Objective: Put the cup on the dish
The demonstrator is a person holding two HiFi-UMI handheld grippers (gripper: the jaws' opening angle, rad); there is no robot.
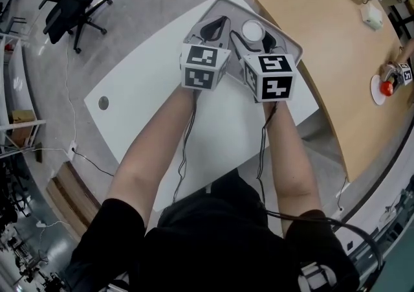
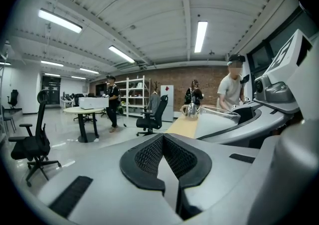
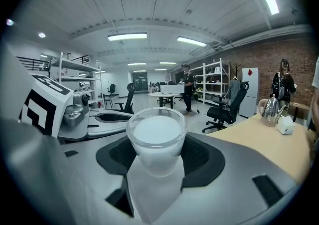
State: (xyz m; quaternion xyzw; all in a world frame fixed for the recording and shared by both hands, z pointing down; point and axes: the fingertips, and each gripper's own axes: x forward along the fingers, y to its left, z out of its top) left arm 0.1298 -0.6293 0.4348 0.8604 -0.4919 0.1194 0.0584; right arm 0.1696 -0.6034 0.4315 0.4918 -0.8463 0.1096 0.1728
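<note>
Both forearms [image 1: 154,155] reach forward from the bottom of the head view, each hand mostly hidden behind its gripper's marker cube. Right gripper [image 3: 155,164] pinches the cup [image 3: 156,136], a clear glass holding something white. It stands upright, its lower wall seated between the dark pads, which hide its base. Left gripper [image 2: 167,159] holds nothing; its jaws are pressed together along a thin seam. The two grippers hang just beside each other over the far corner of the white table [image 1: 142,96], whose bare top stretches left and back toward the person. A strip of floor parts it from the wooden table [image 1: 336,44] on the right. Near that table's right edge, well apart from the cup, a small white plate [image 1: 375,95] carries something red and is partly covered. A grey rounded outline beneath the grippers is hard to make out.
</note>
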